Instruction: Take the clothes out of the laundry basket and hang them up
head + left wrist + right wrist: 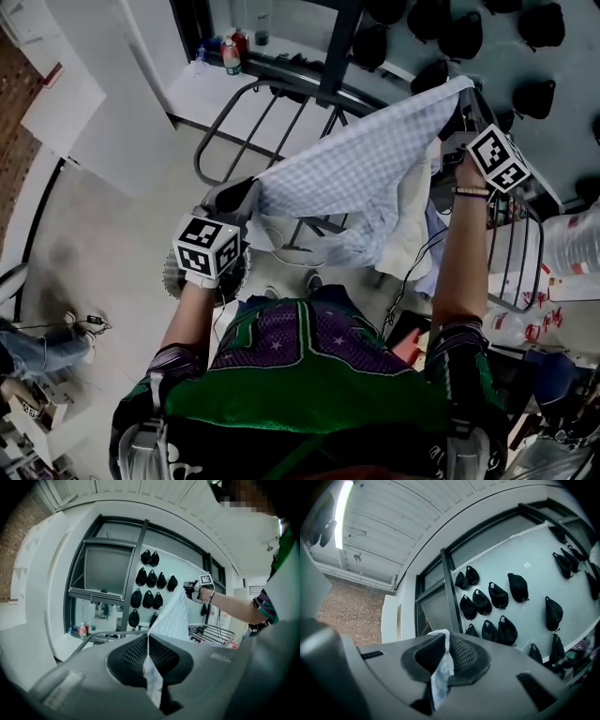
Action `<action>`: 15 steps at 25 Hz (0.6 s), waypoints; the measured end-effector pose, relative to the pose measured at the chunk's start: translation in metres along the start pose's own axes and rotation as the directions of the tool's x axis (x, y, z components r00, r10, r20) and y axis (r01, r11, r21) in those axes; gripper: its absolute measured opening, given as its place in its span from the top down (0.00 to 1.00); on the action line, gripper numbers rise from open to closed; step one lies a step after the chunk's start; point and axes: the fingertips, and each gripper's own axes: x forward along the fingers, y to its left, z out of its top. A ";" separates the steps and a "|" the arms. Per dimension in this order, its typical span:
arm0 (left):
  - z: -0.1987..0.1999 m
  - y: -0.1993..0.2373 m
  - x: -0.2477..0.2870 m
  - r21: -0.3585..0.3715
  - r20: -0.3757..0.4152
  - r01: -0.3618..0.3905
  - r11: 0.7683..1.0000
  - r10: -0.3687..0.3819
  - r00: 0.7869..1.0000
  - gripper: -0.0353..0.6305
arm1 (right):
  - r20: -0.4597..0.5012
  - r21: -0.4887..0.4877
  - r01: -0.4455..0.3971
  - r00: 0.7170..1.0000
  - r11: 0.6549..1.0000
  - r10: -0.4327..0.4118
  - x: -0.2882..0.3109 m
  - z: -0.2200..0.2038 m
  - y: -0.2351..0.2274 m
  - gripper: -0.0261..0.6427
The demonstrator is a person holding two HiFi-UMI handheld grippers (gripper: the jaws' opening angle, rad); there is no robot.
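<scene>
- Head view: one light blue checked garment (361, 173), raised and stretched between two grippers above a metal drying rack (246, 127), with its lower part hanging in loose folds in front of the person.
- Left gripper (249, 193): lower left end of the garment. In the left gripper view its fingers (129, 656) are pressed together on a thin edge of the fabric (172, 618), which runs up and away toward the right gripper (190, 587).
- Right gripper (459, 117): upper right end, held higher than the left. In the right gripper view its fingers (464, 656) are clamped on a bunched corner of the cloth (439, 679).
- Black caps (542, 23): hung in rows on the pale wall behind the rack.
- Bottles (231, 56): grouped on the white counter (202, 94) by the window, beyond the rack's far end.
- Laundry basket: cannot be made out in any view.
</scene>
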 end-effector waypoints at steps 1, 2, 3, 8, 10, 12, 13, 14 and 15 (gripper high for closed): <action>-0.003 0.005 0.004 -0.007 -0.004 -0.009 1.000 0.009 1.000 0.91 | -0.015 -0.002 -0.004 1.000 1.000 0.004 0.008 -0.006 -0.001 0.92; -0.005 0.009 0.009 -0.014 -0.007 -0.019 1.000 0.018 1.000 0.91 | -0.030 -0.004 -0.010 1.000 1.000 0.010 0.016 -0.011 -0.003 0.92; -0.008 0.013 0.014 -0.020 -0.012 -0.030 0.999 0.030 0.999 0.91 | -0.044 -0.005 -0.018 0.999 1.000 0.018 0.026 -0.017 -0.006 0.92; -0.027 0.046 0.038 -0.066 -0.059 -0.118 0.991 0.114 0.992 0.91 | -0.118 0.024 -0.076 0.990 0.997 0.078 0.085 -0.063 -0.009 0.92; -0.032 0.059 0.046 -0.080 -0.081 -0.153 0.985 0.147 0.986 0.91 | -0.152 0.041 -0.097 0.983 0.994 0.102 0.111 -0.084 -0.010 0.92; -0.036 0.072 0.055 -0.087 -0.103 -0.188 0.978 0.179 0.978 0.91 | -0.184 0.055 -0.117 0.975 0.992 0.125 0.136 -0.105 -0.011 0.92; -0.038 0.077 0.061 -0.090 -0.113 -0.205 0.975 0.195 0.974 0.91 | -0.199 0.063 -0.125 0.971 0.990 0.135 0.148 -0.116 -0.014 0.92; -0.039 0.082 0.067 -0.092 -0.122 -0.222 0.971 0.210 0.970 0.91 | -0.211 0.072 -0.131 0.967 0.989 0.144 0.160 -0.125 -0.017 0.92; -0.038 0.086 0.073 -0.094 -0.127 -0.239 0.967 0.226 0.966 0.91 | -0.217 0.081 -0.135 0.964 0.987 0.150 0.172 -0.133 -0.020 0.92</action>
